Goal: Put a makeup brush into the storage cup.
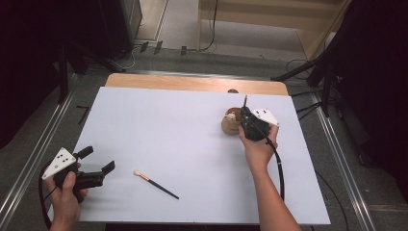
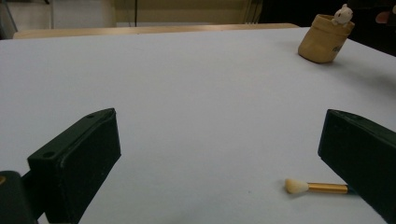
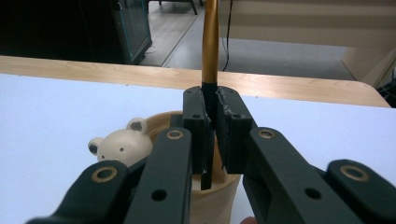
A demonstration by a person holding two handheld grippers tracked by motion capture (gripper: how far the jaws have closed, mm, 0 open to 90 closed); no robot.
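Note:
My right gripper (image 3: 215, 126) is shut on a brush (image 3: 209, 42) held upright. Its gold section rises out of the top of the right gripper view, and its dark lower end reaches down into the mouth of a round wooden cup (image 3: 161, 120). A small cream bear figure (image 3: 122, 144) sits on the cup's rim. In the high view the cup (image 1: 230, 124) stands at the right of the white mat, with the right gripper (image 1: 245, 115) just over it. My left gripper (image 1: 99, 159) rests open at the mat's near left. A second brush (image 1: 155, 184), white-tipped with a dark handle, lies to its right.
The white mat (image 1: 168, 125) covers a wooden table whose bare far edge (image 1: 192, 83) shows behind it. Metal rails run along both sides. In the left gripper view the second brush (image 2: 313, 187) lies by the right jaw, and the cup (image 2: 324, 39) stands far off.

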